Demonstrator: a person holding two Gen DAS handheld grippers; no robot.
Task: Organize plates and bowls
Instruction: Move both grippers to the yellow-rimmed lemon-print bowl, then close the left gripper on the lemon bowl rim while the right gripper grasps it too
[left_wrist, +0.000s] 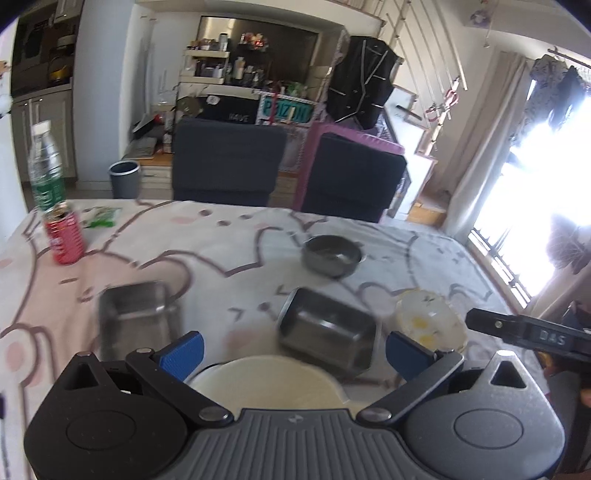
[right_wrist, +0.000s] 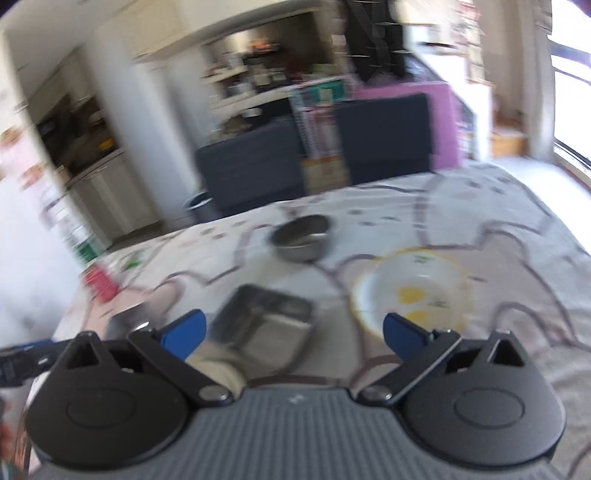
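Both jaws wide, table (left_wrist: 221, 236) roomy.

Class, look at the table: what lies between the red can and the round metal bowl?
Only bare printed tablecloth lies between the red can and the round metal bowl; the left wrist view shows this clearly.

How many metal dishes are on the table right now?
3: a round bowl farthest back, a square tray at centre, another tray to its left. None seem hidden.
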